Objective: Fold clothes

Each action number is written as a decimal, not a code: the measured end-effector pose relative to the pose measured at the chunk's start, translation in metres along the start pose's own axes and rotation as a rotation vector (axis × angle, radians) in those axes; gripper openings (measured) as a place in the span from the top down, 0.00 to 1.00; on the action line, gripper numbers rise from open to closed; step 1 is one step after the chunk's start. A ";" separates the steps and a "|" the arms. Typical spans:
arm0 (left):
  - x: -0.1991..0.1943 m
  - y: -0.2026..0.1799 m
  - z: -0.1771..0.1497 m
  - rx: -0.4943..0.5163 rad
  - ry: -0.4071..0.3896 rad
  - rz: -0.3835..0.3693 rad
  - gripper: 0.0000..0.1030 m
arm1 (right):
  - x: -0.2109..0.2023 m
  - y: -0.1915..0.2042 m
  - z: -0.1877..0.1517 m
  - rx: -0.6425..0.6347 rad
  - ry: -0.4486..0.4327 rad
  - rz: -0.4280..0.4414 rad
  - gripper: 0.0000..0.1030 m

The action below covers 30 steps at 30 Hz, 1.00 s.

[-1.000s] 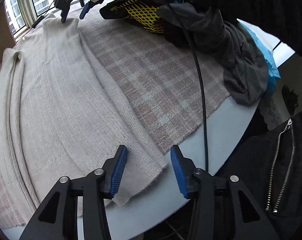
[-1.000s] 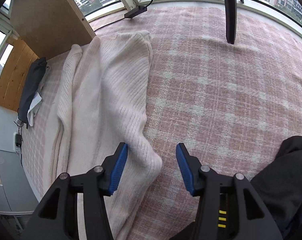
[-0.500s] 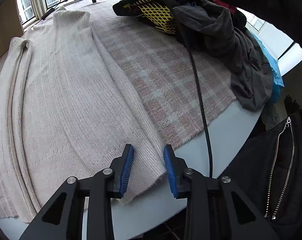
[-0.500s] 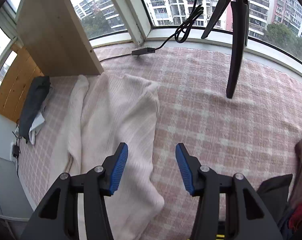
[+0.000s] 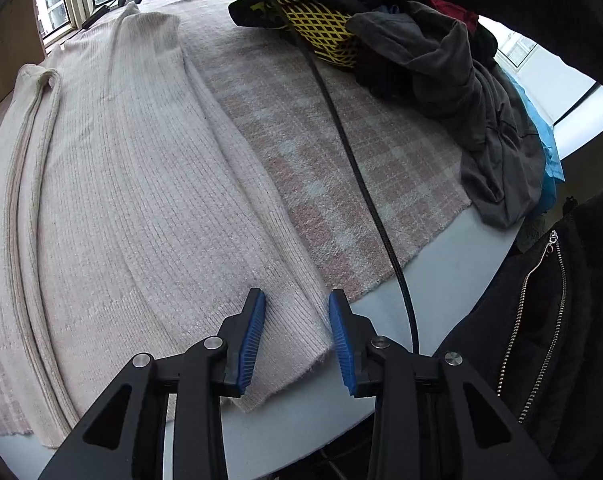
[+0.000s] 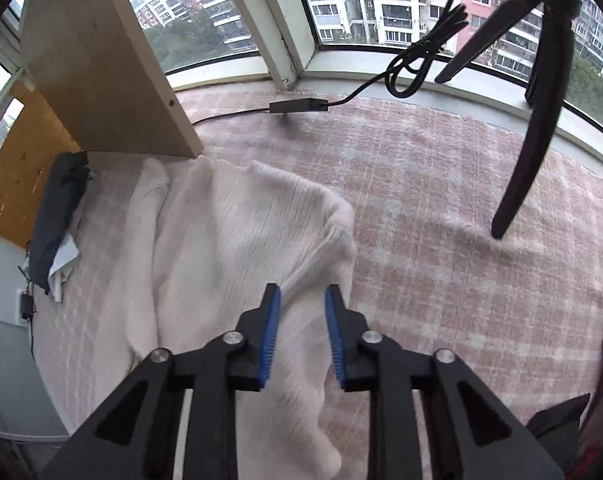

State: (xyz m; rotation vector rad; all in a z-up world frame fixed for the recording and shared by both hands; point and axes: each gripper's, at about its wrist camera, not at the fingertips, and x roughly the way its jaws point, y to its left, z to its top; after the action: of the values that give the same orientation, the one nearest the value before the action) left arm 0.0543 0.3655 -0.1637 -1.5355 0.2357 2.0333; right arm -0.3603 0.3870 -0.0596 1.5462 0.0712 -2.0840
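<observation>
Only leftward — clothes pile (image 5: 441, 60); both tongs (left (image 5: 297, 336), right (image 6: 301, 332)) parted, straddling cream sweater (image 5: 141, 200).

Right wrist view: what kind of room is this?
Probably a home apartment set up for recording, high up by a bay window facing residential towers. A cream sweater lies on a table under a pink plaid cloth, unfolded clothes are heaped nearby, and a tripod stands on the cloth.
</observation>
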 end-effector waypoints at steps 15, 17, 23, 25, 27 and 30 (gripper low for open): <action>-0.028 -0.002 0.002 -0.082 -0.056 0.020 0.56 | 0.015 -0.013 -0.091 -0.011 0.138 0.021 0.55; -0.017 -0.013 0.002 -0.054 -0.034 0.042 0.55 | 0.016 -0.014 -0.091 0.006 0.131 0.027 0.55; 0.003 -0.021 0.001 -0.035 -0.016 0.149 0.72 | 0.016 -0.012 -0.093 0.007 0.116 0.005 0.68; -0.002 -0.008 0.000 -0.102 -0.028 0.116 0.85 | 0.018 -0.012 -0.092 0.028 0.126 0.028 0.83; -0.010 0.014 -0.004 -0.231 -0.042 0.006 0.94 | 0.016 -0.011 -0.090 0.047 0.127 0.029 0.86; -0.032 0.042 -0.019 -0.375 -0.120 -0.082 0.94 | 0.005 0.000 -0.082 0.044 0.118 0.021 0.88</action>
State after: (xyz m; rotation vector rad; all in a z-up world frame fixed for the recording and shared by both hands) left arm 0.0531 0.3118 -0.1488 -1.5975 -0.2665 2.1815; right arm -0.2900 0.4139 -0.0926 1.6881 0.0518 -1.9894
